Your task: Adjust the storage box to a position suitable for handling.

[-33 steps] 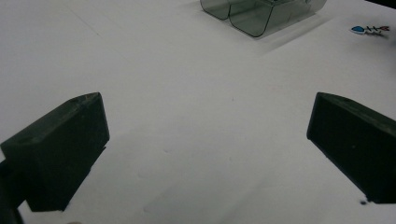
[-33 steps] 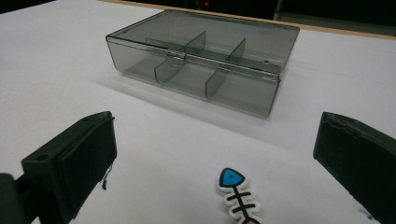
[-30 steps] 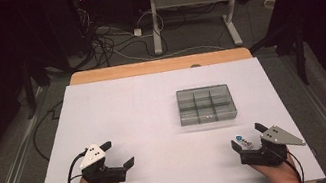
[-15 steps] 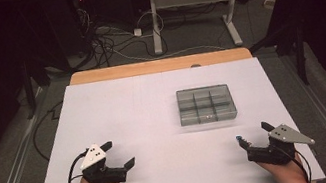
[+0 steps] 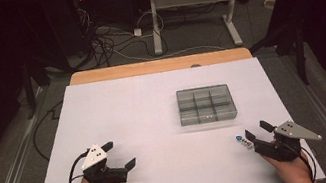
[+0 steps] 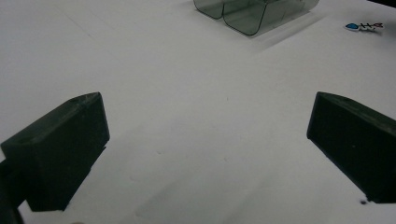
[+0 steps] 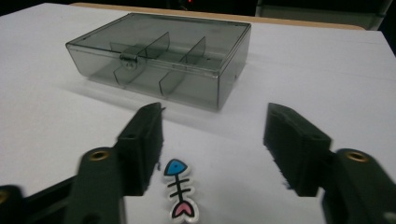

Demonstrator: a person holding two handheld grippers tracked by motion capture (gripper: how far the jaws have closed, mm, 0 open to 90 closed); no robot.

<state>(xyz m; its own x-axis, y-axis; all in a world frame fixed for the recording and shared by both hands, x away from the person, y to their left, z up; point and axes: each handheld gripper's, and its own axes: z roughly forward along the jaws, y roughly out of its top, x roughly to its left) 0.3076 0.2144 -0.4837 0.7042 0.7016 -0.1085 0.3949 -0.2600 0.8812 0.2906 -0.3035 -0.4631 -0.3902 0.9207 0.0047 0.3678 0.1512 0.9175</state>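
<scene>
The right gripper (image 5: 254, 135) sat low over the white table (image 5: 143, 105) at its near right corner, and its jaws had just been closing, though they stood apart with a clear gap and pressed on nothing. A small fishbone sticker (image 7: 179, 189), with a blue head and a pink tail, lay flat on the table between those jaws, closer to the jaw at the left of the right gripper view and just beside it; whether it touched that jaw could not be told. In the high view the sticker (image 5: 244, 140) lay right at the jaw tips. Ahead of the right gripper, past the sticker and apart from it, a smoky clear compartment box (image 7: 163, 56) rested on the table with its lid shut. The left gripper (image 5: 120, 155) rested at the near left of the table in the person's hand, jaws spread wide with only bare table between them; the box (image 6: 254, 13) and the sticker (image 6: 364, 26) lay well ahead of it and off toward the other gripper.
</scene>
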